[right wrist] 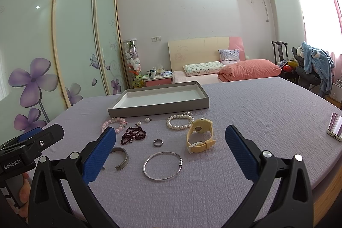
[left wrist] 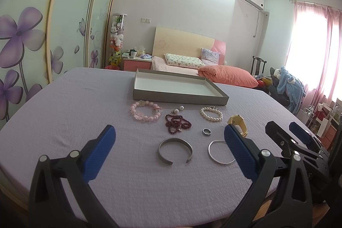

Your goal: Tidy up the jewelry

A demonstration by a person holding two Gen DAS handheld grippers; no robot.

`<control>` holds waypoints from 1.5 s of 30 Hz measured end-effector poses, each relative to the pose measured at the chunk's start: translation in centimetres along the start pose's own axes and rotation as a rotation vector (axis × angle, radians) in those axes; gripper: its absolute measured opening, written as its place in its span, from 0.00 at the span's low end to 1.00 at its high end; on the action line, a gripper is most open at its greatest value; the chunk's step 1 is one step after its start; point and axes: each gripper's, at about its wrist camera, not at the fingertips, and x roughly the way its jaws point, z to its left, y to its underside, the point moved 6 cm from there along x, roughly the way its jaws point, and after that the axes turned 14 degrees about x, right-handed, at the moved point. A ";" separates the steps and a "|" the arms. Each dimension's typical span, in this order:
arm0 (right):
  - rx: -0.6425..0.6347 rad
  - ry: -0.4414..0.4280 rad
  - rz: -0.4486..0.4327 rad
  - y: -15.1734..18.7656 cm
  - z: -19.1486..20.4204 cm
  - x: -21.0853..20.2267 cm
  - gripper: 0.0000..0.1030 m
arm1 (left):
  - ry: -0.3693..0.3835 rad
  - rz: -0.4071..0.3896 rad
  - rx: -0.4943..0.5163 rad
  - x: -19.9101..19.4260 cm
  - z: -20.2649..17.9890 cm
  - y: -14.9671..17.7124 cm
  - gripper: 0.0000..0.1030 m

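Jewelry lies on a lilac tablecloth (left wrist: 85, 104) in front of an empty grey tray (left wrist: 218, 99), which also shows in the right wrist view (right wrist: 158, 109). There is a pink bead bracelet (left wrist: 145, 113), two pearl earrings (left wrist: 178, 109), a dark red bead string (left wrist: 177, 123), a pearl bracelet (left wrist: 211, 113), a ring (left wrist: 206, 131), an open silver cuff (left wrist: 175, 151), a thin silver bangle (right wrist: 163, 166) and a yellow watch (right wrist: 199, 135). My left gripper (left wrist: 170, 142) is open above the cuff. My right gripper (right wrist: 171, 142) is open above the bangle and ring.
A phone (right wrist: 335, 126) lies at the table's right edge. Sliding wardrobe doors with purple flowers (left wrist: 21, 35) stand on the left. A bed with pillows (left wrist: 192, 63) and a cluttered chair (left wrist: 286, 82) are behind the table.
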 end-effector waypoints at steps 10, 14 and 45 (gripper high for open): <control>0.001 -0.001 0.000 0.2 -0.1 -0.1 0.98 | 0.001 0.000 0.000 0.0 0.0 0.0 0.96; 0.001 -0.001 0.002 0.3 -0.1 0.0 0.98 | 0.002 0.000 -0.001 0.0 0.0 0.0 0.96; 0.105 0.204 0.342 1.1 -5.0 10.2 0.98 | 0.035 0.173 0.017 6.3 0.5 2.5 0.96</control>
